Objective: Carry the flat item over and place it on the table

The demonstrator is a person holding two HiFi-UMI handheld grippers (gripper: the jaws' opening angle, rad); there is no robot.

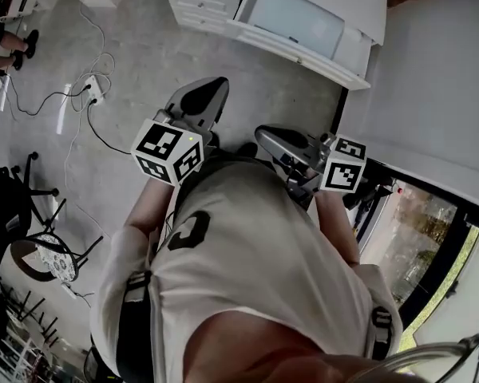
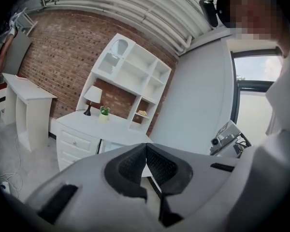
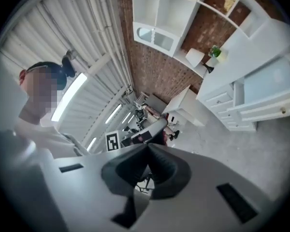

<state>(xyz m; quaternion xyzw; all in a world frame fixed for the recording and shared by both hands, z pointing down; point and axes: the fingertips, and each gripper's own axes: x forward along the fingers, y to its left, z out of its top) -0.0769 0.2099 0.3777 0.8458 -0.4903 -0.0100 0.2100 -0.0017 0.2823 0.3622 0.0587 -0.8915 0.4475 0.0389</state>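
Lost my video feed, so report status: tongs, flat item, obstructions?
Left tongs shut, empty. Right tongs shut, empty. Flat item not in view. Power strip on floor to the left.

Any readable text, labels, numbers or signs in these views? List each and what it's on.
No legible words or numbers in any view.
Left cube: black-and-white square codes only, no text.
Right cube: same, codes only.
Shirt mark: dark shape, roughly like a "C"; cannot tell whether it is a letter.
Desk and shelves: no print visible; the small items are too far away to read.
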